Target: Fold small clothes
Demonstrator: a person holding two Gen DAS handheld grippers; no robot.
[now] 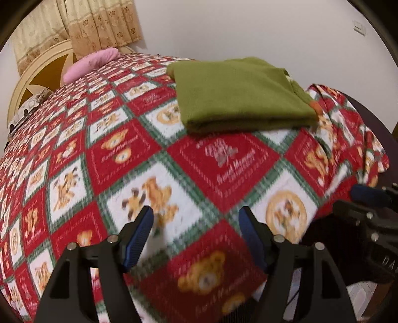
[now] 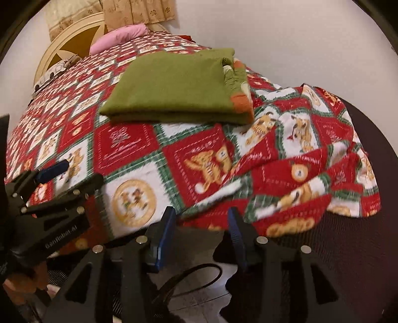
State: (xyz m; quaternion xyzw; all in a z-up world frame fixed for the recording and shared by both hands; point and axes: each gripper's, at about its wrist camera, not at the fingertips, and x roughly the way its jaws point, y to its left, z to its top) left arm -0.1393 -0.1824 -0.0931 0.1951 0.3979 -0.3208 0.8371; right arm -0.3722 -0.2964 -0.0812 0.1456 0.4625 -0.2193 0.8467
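Bed (image 1: 37, 139): covered by a red, white and green teddy-bear quilt (image 1: 219, 159) filling most of both views; its corner bunches in folds at the right of the right wrist view.
Curtain (image 1: 99, 22): beige, patterned, upper left.
Green garment (image 2: 174, 87): folded flat into a rectangle, lying on the quilt in the upper centre of both views.
Pink pillow (image 1: 92, 62): upper left, by the headboard.
Left gripper (image 1: 196, 221): jaws wide apart, empty, bottom centre.
Right gripper (image 2: 201, 221): jaws apart, nothing between them, bottom centre.
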